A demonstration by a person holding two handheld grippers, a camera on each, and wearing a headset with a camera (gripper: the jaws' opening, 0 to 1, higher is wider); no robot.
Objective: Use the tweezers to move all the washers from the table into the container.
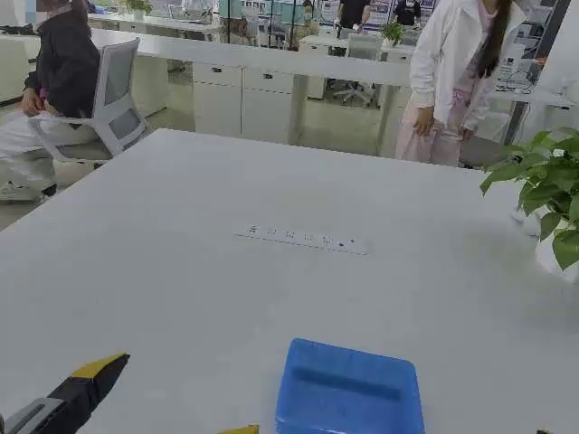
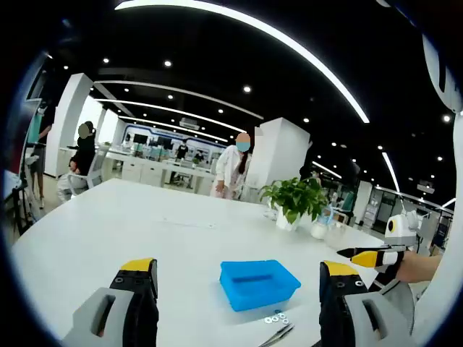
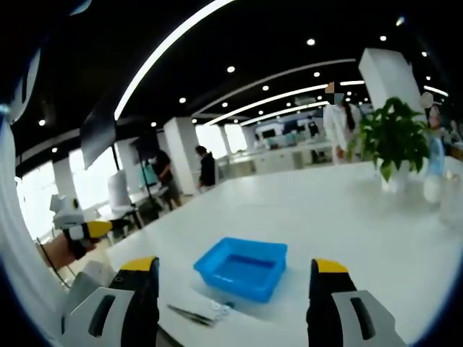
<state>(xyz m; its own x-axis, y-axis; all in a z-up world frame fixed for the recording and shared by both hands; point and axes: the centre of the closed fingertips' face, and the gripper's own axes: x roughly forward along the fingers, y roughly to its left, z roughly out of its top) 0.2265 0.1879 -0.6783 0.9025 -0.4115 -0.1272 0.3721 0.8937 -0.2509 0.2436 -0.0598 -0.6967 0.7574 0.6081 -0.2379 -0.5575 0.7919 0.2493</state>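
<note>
Surface (image 1: 181,271): white, broad; open-plan office behind.
Container (image 1: 350,387): one, blue, open-topped, near front edge, probably for short reach.
Washers (image 2: 276,316): small cluster just beside container; too small for exact count.
Tweezers (image 2: 276,334): one pair, flat beside washers, not yet picked up.
Left claw (image 2: 239,269): wide, empty.
Right claw (image 3: 236,266): wide, empty, aimed at container, probably ready for tweezers.

1. White tabletop (image 1: 181,271), lower frame, with a power strip (image 1: 303,240) at centre.
2. Potted plant (image 1: 543,181), right edge.
3. Office chair (image 1: 113,99), upper left, with white cabinets (image 1: 240,99) beside it.
4. Dark ceiling (image 2: 217,72), upper frame, with curved light strip (image 2: 268,32) and spot lamps.
</note>
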